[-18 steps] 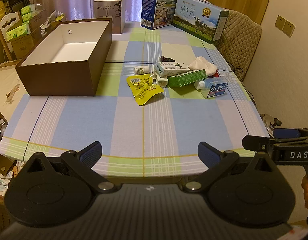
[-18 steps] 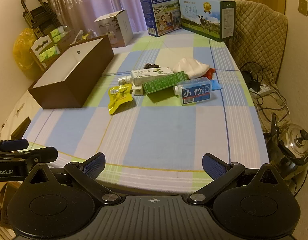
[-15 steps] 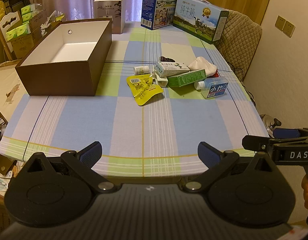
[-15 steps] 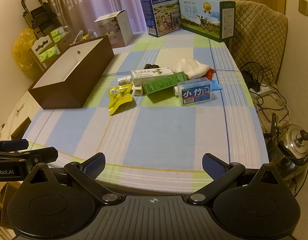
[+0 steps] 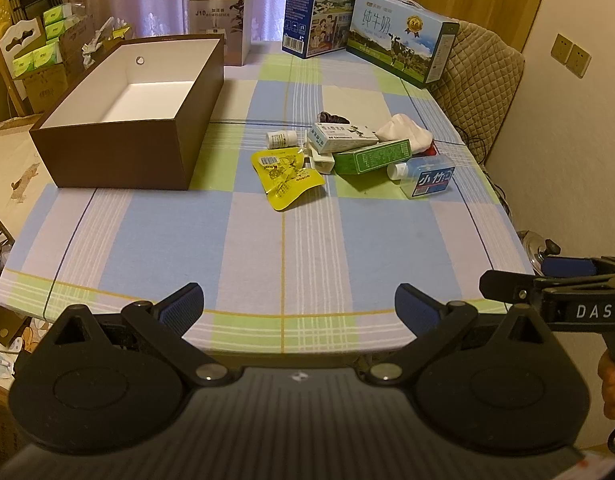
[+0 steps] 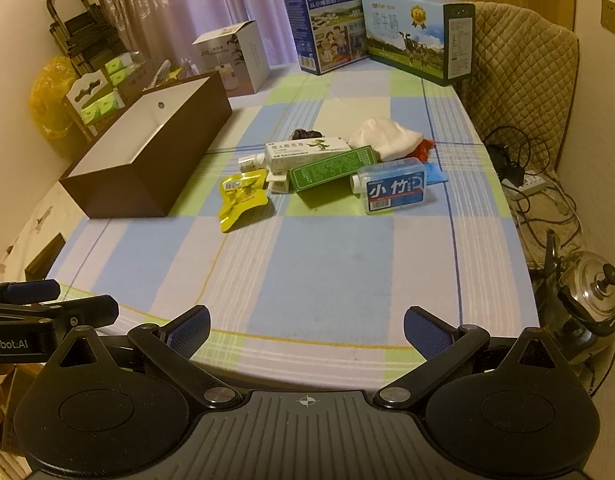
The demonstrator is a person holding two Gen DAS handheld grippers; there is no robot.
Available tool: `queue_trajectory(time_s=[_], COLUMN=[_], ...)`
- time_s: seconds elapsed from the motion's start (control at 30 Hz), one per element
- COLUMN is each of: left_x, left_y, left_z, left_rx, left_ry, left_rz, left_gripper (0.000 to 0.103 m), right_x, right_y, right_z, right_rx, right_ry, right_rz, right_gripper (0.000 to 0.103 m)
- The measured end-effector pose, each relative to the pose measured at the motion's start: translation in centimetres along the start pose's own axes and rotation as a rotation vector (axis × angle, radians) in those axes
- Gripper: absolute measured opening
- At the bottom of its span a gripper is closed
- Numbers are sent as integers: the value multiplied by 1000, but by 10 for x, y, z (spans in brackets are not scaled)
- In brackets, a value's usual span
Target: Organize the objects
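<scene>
A pile of small items lies mid-table: a yellow pouch [image 5: 285, 174] [image 6: 240, 196], a small white bottle [image 5: 281, 139], a white medicine box [image 5: 341, 136] [image 6: 307, 154], a green box [image 5: 371, 157] [image 6: 331, 168], a blue-labelled clear case [image 5: 427, 176] [image 6: 393, 190] and a white cloth [image 5: 403, 132] [image 6: 383, 138]. An open, empty brown box [image 5: 119, 156] [image 6: 147, 152] stands to their left. My left gripper [image 5: 299, 306] is open and empty at the table's near edge. My right gripper [image 6: 306, 330] is open and empty beside it, also at the near edge.
Two milk cartons [image 5: 323, 8] [image 5: 399, 36] and a white carton [image 5: 223, 24] stand at the table's far end. A quilted chair [image 5: 483, 76] is on the right. A metal kettle [image 6: 591, 296] and cables lie on the floor right of the table.
</scene>
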State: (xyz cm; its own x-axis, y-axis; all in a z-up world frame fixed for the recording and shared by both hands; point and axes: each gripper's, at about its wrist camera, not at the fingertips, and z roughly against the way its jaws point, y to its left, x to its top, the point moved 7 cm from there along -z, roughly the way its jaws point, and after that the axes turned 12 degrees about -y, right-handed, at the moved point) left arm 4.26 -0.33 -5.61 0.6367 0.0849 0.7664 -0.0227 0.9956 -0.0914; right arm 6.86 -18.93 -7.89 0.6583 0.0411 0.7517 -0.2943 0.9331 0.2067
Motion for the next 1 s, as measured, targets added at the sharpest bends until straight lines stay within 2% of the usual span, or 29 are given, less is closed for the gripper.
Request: queue_trajectory(time_s=[1.0], left_x=[0], left_y=[-1], left_z=[-11], left_rx=[15], left_ry=[39], left_rz=[13], left_gripper=[101], right_x=[-2], right_y=[-6], right_z=[-10], right_rx=[15], right_ry=[35], right_rz=[0], right_gripper=[101])
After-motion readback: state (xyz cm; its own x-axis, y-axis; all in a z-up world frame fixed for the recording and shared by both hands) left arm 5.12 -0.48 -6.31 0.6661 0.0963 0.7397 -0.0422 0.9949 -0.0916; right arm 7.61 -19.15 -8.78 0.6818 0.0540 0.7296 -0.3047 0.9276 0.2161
